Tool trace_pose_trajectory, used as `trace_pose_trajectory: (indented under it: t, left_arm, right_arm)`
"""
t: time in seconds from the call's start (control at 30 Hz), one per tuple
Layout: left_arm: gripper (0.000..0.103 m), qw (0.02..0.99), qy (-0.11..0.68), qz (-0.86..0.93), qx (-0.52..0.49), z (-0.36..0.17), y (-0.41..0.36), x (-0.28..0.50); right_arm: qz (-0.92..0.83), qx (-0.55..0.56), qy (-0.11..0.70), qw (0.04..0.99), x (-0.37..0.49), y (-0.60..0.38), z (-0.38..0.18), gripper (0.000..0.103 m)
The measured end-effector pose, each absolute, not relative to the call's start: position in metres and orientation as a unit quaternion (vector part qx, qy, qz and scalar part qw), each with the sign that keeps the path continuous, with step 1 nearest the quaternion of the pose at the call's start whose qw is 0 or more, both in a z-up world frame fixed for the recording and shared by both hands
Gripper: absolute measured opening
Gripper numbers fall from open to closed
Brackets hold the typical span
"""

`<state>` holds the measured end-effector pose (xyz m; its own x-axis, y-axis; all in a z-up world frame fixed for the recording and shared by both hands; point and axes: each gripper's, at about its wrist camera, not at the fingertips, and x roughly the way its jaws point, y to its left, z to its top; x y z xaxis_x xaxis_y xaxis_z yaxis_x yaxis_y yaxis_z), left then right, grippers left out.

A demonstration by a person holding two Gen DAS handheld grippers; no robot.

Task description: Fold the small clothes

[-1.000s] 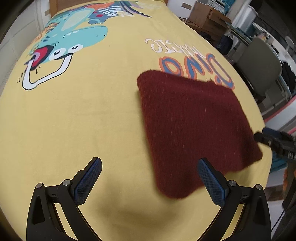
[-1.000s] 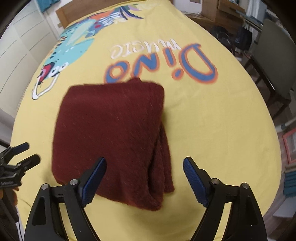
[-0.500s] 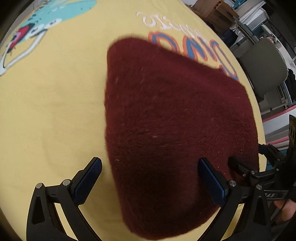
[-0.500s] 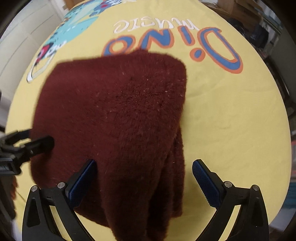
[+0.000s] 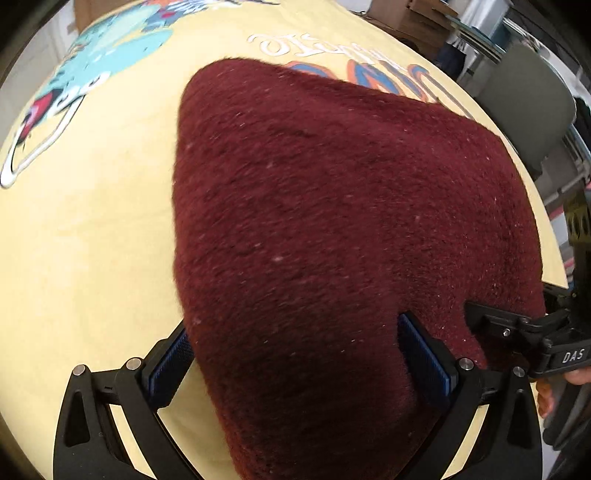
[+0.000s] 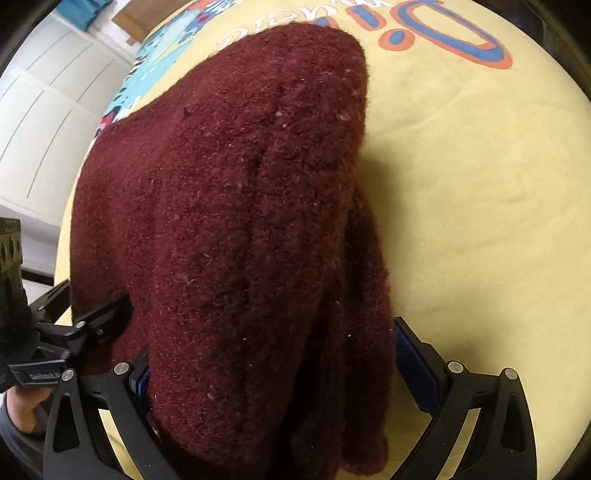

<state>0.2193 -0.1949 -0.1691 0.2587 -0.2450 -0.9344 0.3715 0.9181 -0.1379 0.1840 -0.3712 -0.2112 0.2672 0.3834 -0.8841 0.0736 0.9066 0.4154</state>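
A folded dark red fuzzy garment (image 5: 332, 221) lies on a yellow sheet (image 5: 92, 258) with a dinosaur print. It also fills the right wrist view (image 6: 229, 221). My left gripper (image 5: 299, 362) is open, its blue-padded fingers straddling the garment's near left corner. My right gripper (image 6: 280, 365) is open, its fingers straddling the near right edge, where stacked layers show. Each gripper shows in the other's view: the right one (image 5: 517, 328) at the right side, the left one (image 6: 74, 325) at the left side.
The sheet carries a teal dinosaur (image 5: 96, 62) and "Dino music" lettering (image 6: 454, 33). A grey chair (image 5: 524, 92) and cardboard boxes (image 5: 424, 18) stand beyond the right edge. White cabinet doors (image 6: 40, 110) are at the left.
Both grippers have moved forward and down onto the garment's near edge; the fabric now sits between the fingers of each. The jaws remain wide apart.
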Motion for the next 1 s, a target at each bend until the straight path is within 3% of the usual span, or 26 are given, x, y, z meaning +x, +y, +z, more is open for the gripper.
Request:
trace_pose_trajectory:
  t: [0.1,0.23,0.33,0.43,0.77,1.0]
  left_arm:
    - [0.096,0.778,0.594,-0.205,0.014,-0.175,-0.186,0.222]
    - [0.083,0.772,0.597,-0.22,0.003,-0.174,-0.18,0.22]
    - [0.06,0.769,0.596,-0.232,0.0,-0.165,-0.177,0.22]
    - [0.049,0.775,0.583,-0.246,0.008,-0.147,-0.173,0.219]
    - [0.047,0.813,0.513,-0.276,-0.012,-0.053,-0.085,0.207]
    - [0.047,0.822,0.514,-0.246,-0.005,-0.061,-0.028,0.178]
  right_arm:
    - [0.101,0.195,0.6,0.769,0.184,-0.37,-0.211,0.101]
    - [0.116,0.223,0.603,0.757,0.186,-0.367,-0.207,0.072]
    - [0.113,0.214,0.601,0.762,0.184,-0.361,-0.196,0.054]
    - [0.097,0.207,0.592,0.772,0.18,-0.356,-0.183,0.046]
    - [0.135,0.182,0.523,0.821,0.174,-0.307,-0.084,0.044]
    - [0.157,0.148,0.526,0.823,0.189,-0.228,-0.078,0.045]
